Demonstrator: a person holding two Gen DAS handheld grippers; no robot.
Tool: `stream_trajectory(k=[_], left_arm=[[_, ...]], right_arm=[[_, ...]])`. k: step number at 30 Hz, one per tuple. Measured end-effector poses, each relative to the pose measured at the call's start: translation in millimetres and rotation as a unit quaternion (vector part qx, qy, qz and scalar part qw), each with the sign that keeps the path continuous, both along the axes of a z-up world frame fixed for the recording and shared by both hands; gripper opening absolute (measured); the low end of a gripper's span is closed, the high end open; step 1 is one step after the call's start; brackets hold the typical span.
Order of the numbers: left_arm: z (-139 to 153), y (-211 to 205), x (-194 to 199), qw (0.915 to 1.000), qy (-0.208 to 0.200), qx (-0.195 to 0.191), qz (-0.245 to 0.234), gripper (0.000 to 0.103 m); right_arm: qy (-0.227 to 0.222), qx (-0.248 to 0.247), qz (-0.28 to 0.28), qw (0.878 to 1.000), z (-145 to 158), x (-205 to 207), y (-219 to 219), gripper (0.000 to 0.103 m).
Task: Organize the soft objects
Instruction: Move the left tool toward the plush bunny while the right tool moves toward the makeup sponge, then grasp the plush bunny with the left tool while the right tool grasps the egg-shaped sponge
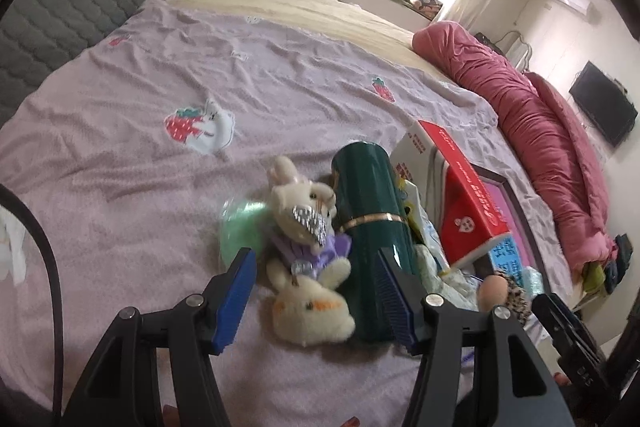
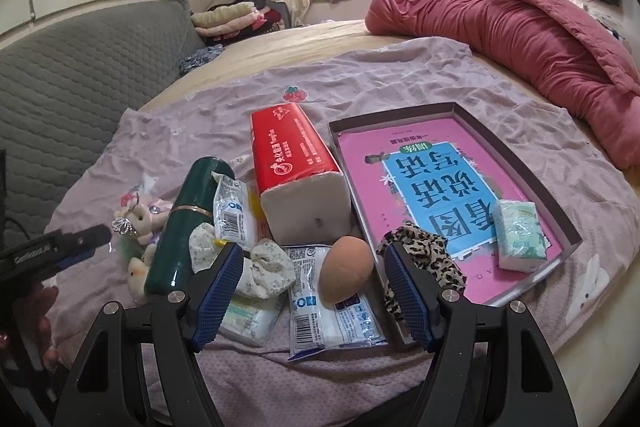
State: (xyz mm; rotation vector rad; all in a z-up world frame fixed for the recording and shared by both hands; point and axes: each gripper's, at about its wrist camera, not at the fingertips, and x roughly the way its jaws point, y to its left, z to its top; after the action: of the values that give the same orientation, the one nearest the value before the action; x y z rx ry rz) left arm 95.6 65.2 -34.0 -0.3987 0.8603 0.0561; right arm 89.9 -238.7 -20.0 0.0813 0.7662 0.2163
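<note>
My left gripper [image 1: 316,301] is open, its fingers either side of a cream plush rabbit [image 1: 306,251] in a purple dress, which lies on the pink sheet beside a green bottle [image 1: 368,227]. My right gripper [image 2: 314,289] is open over an orange beauty sponge [image 2: 346,275] and white wipe packets [image 2: 332,311]. A leopard scrunchie [image 2: 420,259] drapes over the edge of the open box [image 2: 516,163], which holds a pink book [image 2: 360,163] and a green tissue pack [image 2: 520,235]. A floral cloth piece [image 2: 264,267] lies left of the sponge.
A red tissue pack [image 2: 296,171] stands between the bottle and the box. A rolled red quilt [image 2: 540,39] lies at the bed's far right. A grey padded headboard [image 2: 80,75] is on the left. A green object [image 1: 240,227] lies behind the rabbit.
</note>
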Motion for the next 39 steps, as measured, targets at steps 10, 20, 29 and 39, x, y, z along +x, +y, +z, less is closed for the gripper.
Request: stream_trajectory(k=[10, 20, 29, 39], left_arm=[[-19, -3, 35, 0.9998, 0.008, 0.013, -0.008, 0.060], [-23, 2, 52, 0.9997, 0.000, 0.023, -0.006, 0.053], [-27, 8, 57, 0.9998, 0.001, 0.018, -0.004, 0.051], [-30, 7, 62, 0.9997, 0.004, 0.022, -0.009, 0.050]], right_arm=[[0.016, 0.003, -0.004, 1.000, -13, 10, 0, 0.074], [0.053, 0.002, -0.020, 0.998, -33, 24, -5, 0.074], [0.060, -0.022, -0.039, 0.997, -47, 39, -4, 0.074], [0.060, -0.032, -0.025, 0.997, -54, 45, 3, 0.045]])
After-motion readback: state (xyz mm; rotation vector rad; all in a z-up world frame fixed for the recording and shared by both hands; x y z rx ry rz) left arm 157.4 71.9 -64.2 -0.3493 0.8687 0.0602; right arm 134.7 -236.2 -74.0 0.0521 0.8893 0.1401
